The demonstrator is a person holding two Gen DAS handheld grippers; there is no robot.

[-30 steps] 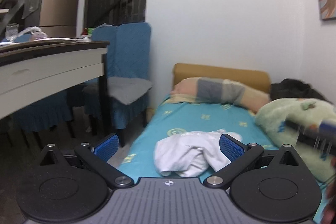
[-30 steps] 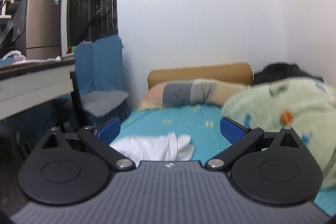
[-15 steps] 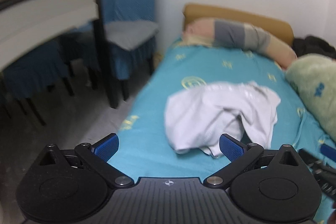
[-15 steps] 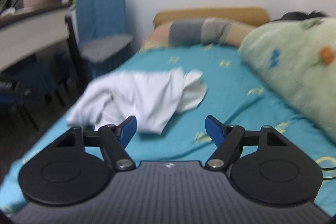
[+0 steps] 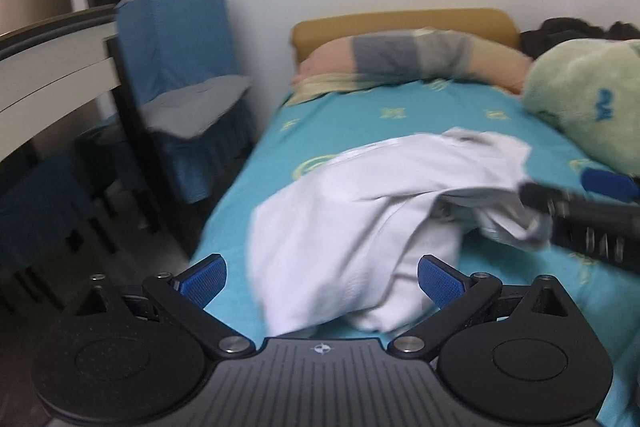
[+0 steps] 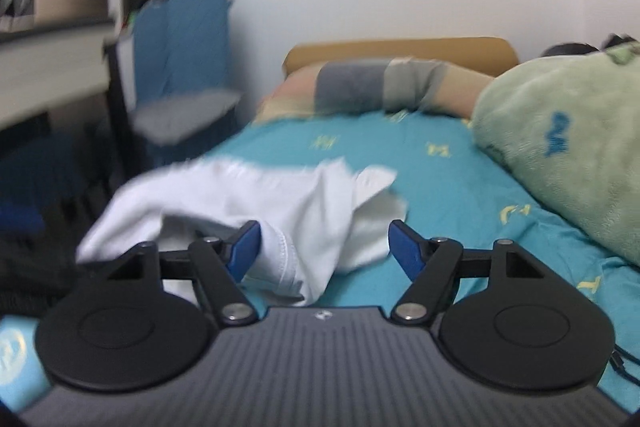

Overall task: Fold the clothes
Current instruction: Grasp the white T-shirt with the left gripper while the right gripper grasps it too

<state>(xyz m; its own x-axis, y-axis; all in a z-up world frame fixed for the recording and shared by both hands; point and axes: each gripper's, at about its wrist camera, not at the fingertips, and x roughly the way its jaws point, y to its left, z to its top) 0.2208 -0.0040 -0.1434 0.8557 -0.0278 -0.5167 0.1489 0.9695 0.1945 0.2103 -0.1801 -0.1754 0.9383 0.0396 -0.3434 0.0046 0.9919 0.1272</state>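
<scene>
Right at your left gripper (image 5: 320, 281), the jaws stand spread wide, with the near fold of the white garment (image 5: 360, 219) bulging between the blue pads. Your right gripper (image 6: 324, 247) is spread too, its fingers on either side of a hemmed edge of the same garment (image 6: 256, 203), not pinching it. It lies crumpled on the teal bedsheet (image 5: 384, 123). To the right sits a green blanket (image 6: 560, 147); beyond, a striped pillow (image 5: 412, 55) against the headboard (image 5: 400, 21), and a blue chair (image 5: 180, 39) at left.
</scene>
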